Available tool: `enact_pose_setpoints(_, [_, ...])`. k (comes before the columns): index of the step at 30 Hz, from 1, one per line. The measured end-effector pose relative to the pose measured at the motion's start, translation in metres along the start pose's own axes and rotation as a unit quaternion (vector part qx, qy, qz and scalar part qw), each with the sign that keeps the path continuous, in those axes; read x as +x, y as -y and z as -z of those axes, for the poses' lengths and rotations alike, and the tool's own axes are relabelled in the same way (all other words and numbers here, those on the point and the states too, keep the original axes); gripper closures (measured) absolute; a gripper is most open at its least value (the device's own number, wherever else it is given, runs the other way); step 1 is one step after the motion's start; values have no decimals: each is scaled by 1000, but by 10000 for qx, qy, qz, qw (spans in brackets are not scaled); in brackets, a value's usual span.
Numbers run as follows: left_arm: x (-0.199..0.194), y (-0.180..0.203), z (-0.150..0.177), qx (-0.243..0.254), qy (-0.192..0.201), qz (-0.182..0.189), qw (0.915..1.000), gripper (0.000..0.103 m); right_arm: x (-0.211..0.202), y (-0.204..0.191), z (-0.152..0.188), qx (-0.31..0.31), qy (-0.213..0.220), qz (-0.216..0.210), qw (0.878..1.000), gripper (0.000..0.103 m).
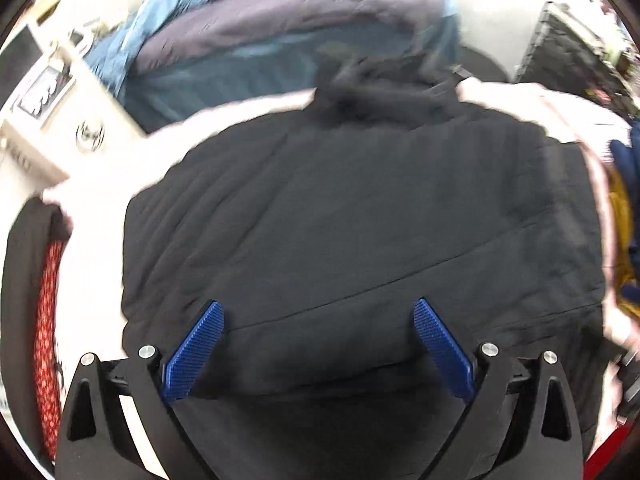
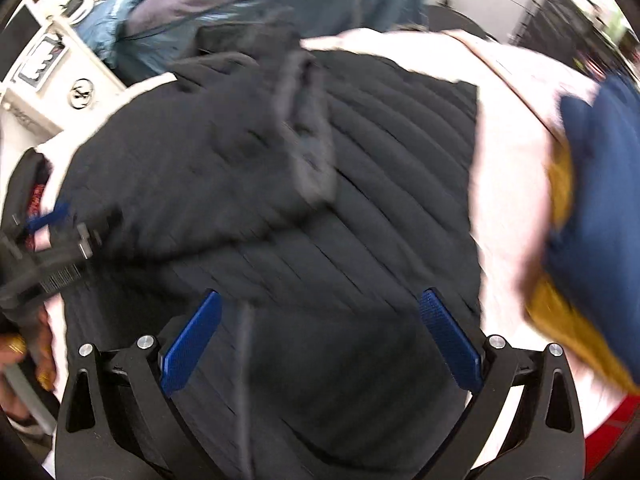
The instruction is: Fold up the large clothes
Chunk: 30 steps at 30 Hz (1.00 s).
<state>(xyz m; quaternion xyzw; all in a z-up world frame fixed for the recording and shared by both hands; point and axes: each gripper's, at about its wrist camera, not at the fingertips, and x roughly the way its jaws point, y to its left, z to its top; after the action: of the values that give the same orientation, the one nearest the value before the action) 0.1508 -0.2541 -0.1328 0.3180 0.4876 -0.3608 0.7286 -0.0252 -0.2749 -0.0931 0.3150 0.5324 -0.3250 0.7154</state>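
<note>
Fingers of the left gripper [image 1: 318, 308] and right gripper [image 2: 320, 300] stood wide and empty, each above the black quilted jacket [image 1: 360, 220], whose collar end lay toward 12 o'clock.

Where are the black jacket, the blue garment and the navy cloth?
Black jacket [image 1: 360, 208]: left wrist view, middle of its back.
Blue garment [image 1: 192, 8]: left wrist view, upper fold.
Navy cloth [image 2: 600, 184]: right wrist view, its centre.
</note>
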Motion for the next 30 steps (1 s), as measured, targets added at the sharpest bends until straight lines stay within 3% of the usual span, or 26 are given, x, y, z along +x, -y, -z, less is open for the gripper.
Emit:
enact_pose_setpoints(3, [28,-28,3,-294,-464,173,9983,6,20,-9,-27,61,-110,63,9999,5])
enact_pose_setpoints(6, [51,-42,2,-564,-781,568,9937,6,48,-2,-35,340,-490,338,9976,5])
enact_pose_setpoints(9, [65,-43,-4,-613,-878,725,9916,5,85,12,-36,602,-981,297,9929,5])
enact_pose_setpoints(17, [90,-31,-18,-625,-978,630,9912,5,120,-7,-56,416,-1278,580,9892,4])
enact_pose_setpoints(21, [93,-28,-21,-610,-911,675,9917,5,132,-23,-69,444,-1170,701,9897,4])
enact_pose_setpoints(27, [79,-36,1,-587,-610,608,9946,5,107,-33,-34,367,-666,695,9947,4])
enact_pose_setpoints(30, [65,-34,6,-556,-549,551,9954,5,91,-34,-26,325,-685,563,9955,4])
